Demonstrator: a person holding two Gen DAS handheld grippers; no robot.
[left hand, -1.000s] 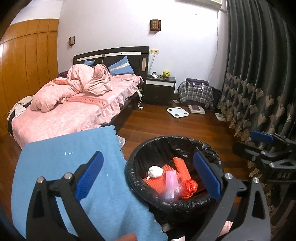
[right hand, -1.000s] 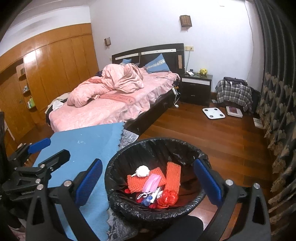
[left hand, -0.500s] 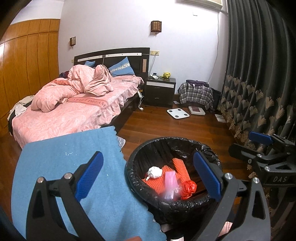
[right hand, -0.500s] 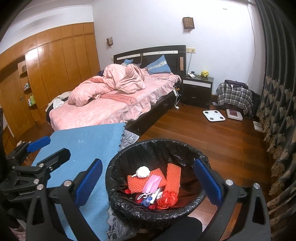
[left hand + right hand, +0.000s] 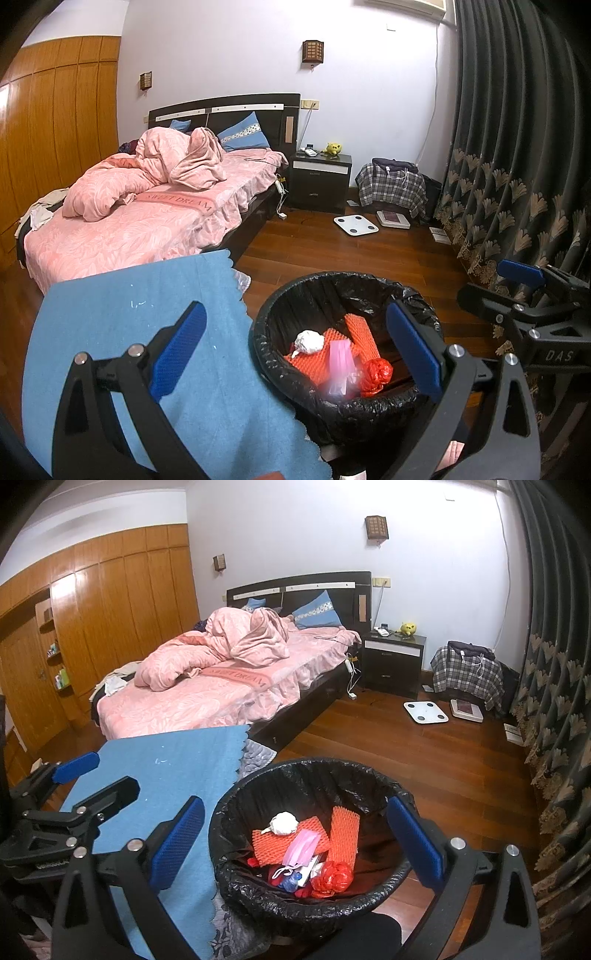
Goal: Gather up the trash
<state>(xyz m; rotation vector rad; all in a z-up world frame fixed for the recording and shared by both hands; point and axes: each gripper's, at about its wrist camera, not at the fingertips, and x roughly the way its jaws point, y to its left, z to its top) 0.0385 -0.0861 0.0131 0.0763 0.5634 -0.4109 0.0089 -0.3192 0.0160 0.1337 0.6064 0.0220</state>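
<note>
A round bin lined with a black bag [image 5: 295, 295] [image 5: 258, 786] stands on the wood floor beside a table with a blue cloth [image 5: 129, 306] [image 5: 177, 760]. Inside lie orange foam netting [image 5: 343, 834], a white crumpled wad [image 5: 283, 822], a pink mask [image 5: 301, 847] and a red bag [image 5: 332, 878]. My left gripper [image 5: 295, 358] hangs open above the bin's left rim and the cloth, nothing between its fingers. My right gripper [image 5: 295, 845] is open over the bin, also holding nothing. In the left wrist view, the right gripper [image 5: 524, 291] shows at the right edge.
A bed with pink bedding [image 5: 147, 214] fills the left. A dark nightstand [image 5: 319, 177], a plaid-covered item [image 5: 391, 188] and white scales [image 5: 355, 224] sit by the far wall. Dark curtains [image 5: 517, 166] run along the right. Wooden wardrobes [image 5: 92, 627] line the left wall.
Both grippers have drifted slightly; the view has shifted a little. They stay open and empty, and the trash in the bin has not moved.
</note>
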